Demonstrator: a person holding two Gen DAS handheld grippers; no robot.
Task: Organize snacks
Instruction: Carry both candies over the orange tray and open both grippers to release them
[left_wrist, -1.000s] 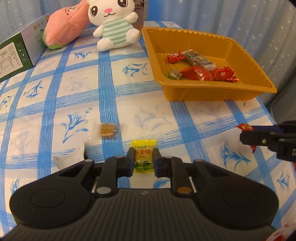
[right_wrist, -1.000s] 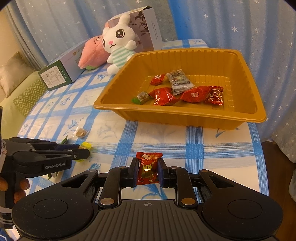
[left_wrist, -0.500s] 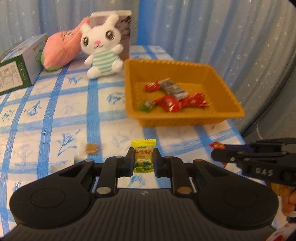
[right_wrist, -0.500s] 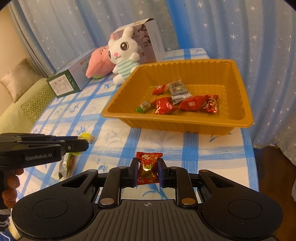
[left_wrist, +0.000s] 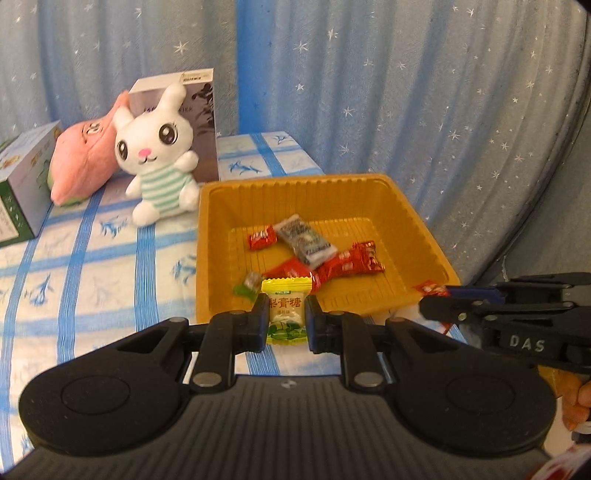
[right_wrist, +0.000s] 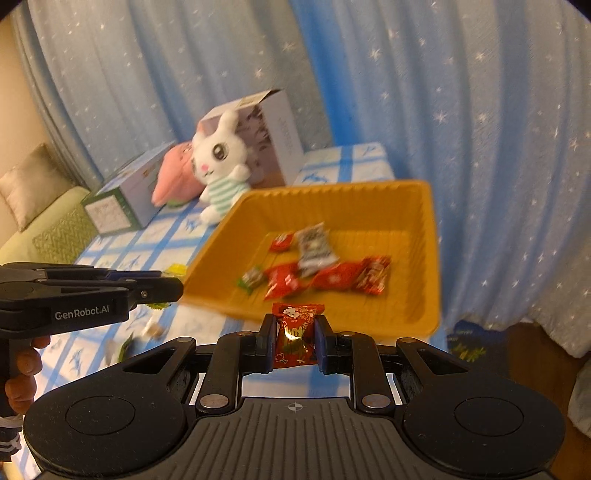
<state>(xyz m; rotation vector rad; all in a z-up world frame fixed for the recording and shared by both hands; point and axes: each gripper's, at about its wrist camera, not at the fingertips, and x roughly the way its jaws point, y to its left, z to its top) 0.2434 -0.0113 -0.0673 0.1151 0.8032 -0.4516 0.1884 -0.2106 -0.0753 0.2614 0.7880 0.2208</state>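
My left gripper (left_wrist: 286, 312) is shut on a yellow candy packet (left_wrist: 286, 310) with green print, held in the air just before the near rim of the orange tray (left_wrist: 413, 218). My right gripper (right_wrist: 295, 338) is shut on a red candy (right_wrist: 295, 336), also raised in front of the orange tray (right_wrist: 424, 236). Several wrapped snacks lie in the tray: red packets (left_wrist: 347, 264), a grey bar (left_wrist: 306, 242) and a small green sweet (left_wrist: 247, 284). In the left wrist view the right gripper (left_wrist: 432, 295) shows at the right with the red candy (left_wrist: 428, 287). The left gripper (right_wrist: 173, 286) shows at the left of the right wrist view.
A white rabbit plush (left_wrist: 157, 166), a pink plush (left_wrist: 85, 162) and boxes (left_wrist: 22, 184) stand at the back of the blue-checked tablecloth (left_wrist: 92, 266). A small wrapped sweet (right_wrist: 153, 330) lies on the cloth. Blue starred curtains hang behind; a sofa (right_wrist: 40, 221) is at the left.
Both grippers have risen from the tablecloth with their candies and moved toward the tray. The yellow packet and the red candy stay clamped as before.
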